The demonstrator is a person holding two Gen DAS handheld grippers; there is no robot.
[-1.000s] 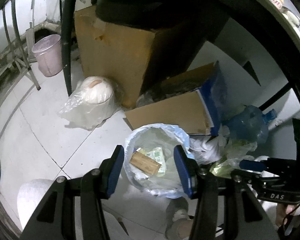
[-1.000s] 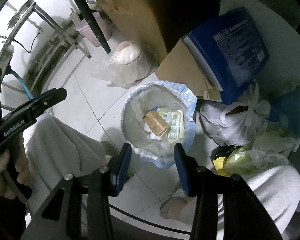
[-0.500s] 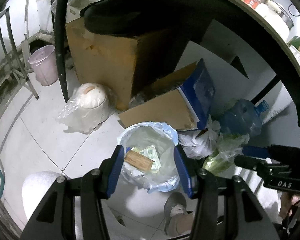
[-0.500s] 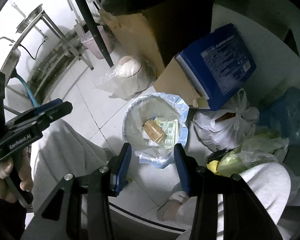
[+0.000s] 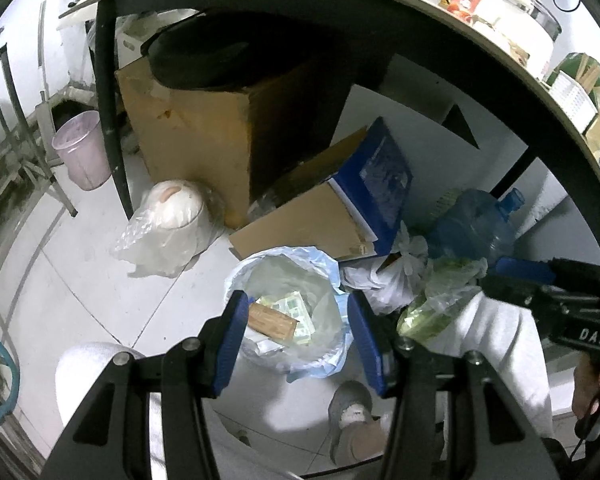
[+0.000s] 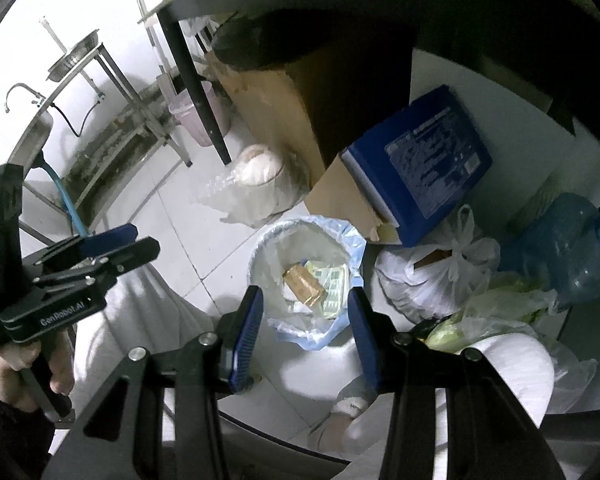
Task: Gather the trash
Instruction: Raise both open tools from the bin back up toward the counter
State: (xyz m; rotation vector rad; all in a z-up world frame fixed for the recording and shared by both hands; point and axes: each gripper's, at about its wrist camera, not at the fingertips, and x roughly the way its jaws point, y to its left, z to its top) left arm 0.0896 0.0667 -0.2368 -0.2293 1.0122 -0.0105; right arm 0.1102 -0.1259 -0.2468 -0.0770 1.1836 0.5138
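while both your left claw and right claw hang wide open and empty, pinch that thin, slippery bin liner at its rim

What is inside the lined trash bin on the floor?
Inside the trash bin, on its blue-white liner, lie a brown wrapped packet, a pale green printed package beside it, and white paper scraps. Whatever is beneath them is covered.

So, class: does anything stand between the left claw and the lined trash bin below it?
Nothing visible does. The left claw hangs open above the trash bin, whose mouth is uncovered; the brown packet lies inside it.
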